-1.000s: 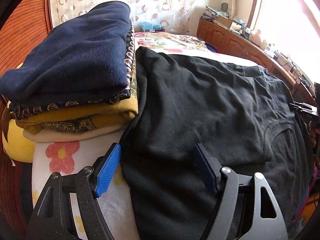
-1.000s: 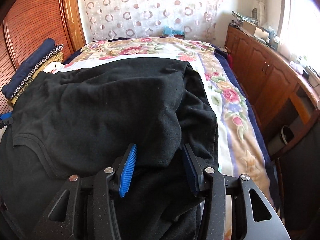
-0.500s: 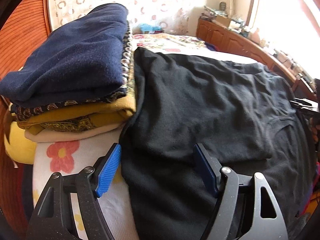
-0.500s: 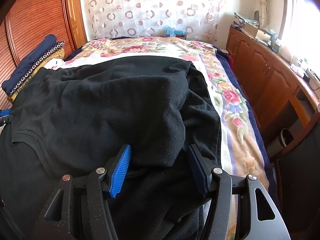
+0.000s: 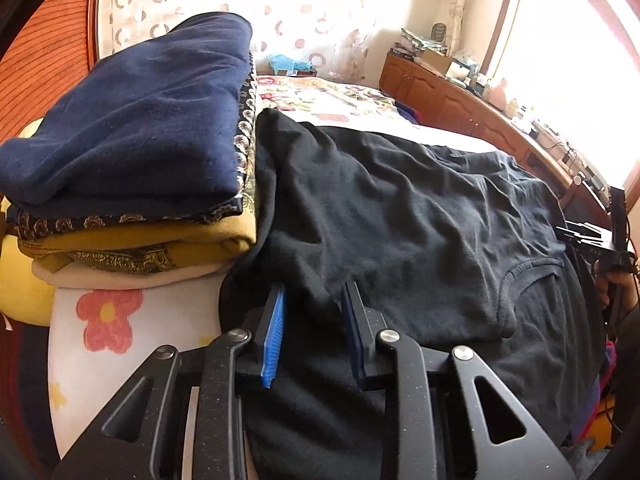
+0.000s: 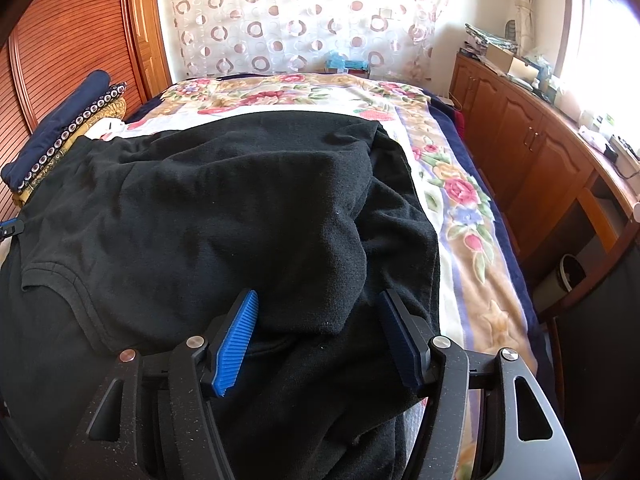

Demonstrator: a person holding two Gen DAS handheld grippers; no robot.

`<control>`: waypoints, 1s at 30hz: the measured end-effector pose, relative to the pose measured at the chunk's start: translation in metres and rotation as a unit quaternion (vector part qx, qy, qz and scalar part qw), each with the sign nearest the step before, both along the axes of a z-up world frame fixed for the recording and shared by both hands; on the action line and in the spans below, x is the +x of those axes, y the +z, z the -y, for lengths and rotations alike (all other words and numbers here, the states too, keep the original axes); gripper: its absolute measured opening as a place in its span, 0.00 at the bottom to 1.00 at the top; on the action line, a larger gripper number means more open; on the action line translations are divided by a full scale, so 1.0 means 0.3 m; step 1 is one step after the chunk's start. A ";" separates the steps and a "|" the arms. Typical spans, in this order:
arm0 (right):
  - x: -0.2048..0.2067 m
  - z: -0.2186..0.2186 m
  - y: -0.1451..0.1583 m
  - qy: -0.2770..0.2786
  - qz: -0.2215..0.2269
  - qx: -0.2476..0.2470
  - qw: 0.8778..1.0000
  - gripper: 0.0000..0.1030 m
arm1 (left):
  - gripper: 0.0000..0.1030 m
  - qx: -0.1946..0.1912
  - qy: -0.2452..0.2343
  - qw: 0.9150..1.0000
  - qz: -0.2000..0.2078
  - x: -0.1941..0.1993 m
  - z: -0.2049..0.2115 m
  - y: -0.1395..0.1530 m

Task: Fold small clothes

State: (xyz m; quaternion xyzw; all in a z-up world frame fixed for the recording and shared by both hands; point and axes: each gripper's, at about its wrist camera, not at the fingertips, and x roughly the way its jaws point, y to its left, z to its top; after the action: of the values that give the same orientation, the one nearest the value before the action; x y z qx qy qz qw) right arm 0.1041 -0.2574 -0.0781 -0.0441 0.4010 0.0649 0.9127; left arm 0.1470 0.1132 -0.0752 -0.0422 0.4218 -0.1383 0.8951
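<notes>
Your one black shirt [image 5: 400,216] lies spread over the flowered bed cover [image 6: 460,200], its long axis running across the bed, collar toward the bed's near edge and both sleeves folded in over the body. Just beside the shirt, on its headboard side, sits a single stack of folded clothes [image 5: 132,168]: four pieces by count, with a navy one on top, a patterned one, a mustard one and a cream one beneath. Your left gripper [image 5: 314,308] rests at the shirt's edge nearest that stack; its jaws have just been closing and now stand narrow with a ridge of black cloth between them, though whether the pads already pinch it cannot be told. Your right gripper [image 6: 318,320], at the shirt's opposite side, has just been opening; its jaws stand wide apart, straddling the folded sleeve without pressing it.
</notes>
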 end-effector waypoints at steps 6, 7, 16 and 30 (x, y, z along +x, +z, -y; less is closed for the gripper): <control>0.000 0.002 -0.001 0.000 0.000 0.000 1.000 0.63 | 0.27 0.006 0.004 1.000 -0.009 0.024 0.011 -0.009; 0.000 0.002 -0.001 0.000 0.000 0.000 1.000 0.63 | 0.08 0.006 -0.002 1.000 -0.005 0.020 0.016 -0.003; -0.026 0.043 0.093 0.038 0.040 0.088 0.995 0.07 | 0.06 -0.012 -0.012 0.997 0.081 -0.087 0.032 0.177; -0.058 0.052 0.172 0.036 0.066 0.045 0.996 0.11 | 0.06 -0.010 -0.027 0.992 0.120 -0.175 0.044 0.283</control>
State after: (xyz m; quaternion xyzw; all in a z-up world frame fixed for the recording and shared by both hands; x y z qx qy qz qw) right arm 0.0868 -0.2729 -0.0264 -0.0215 0.3351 0.1128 0.9352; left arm 0.0946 0.1001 0.0096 -0.0230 0.3110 -0.1707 0.9347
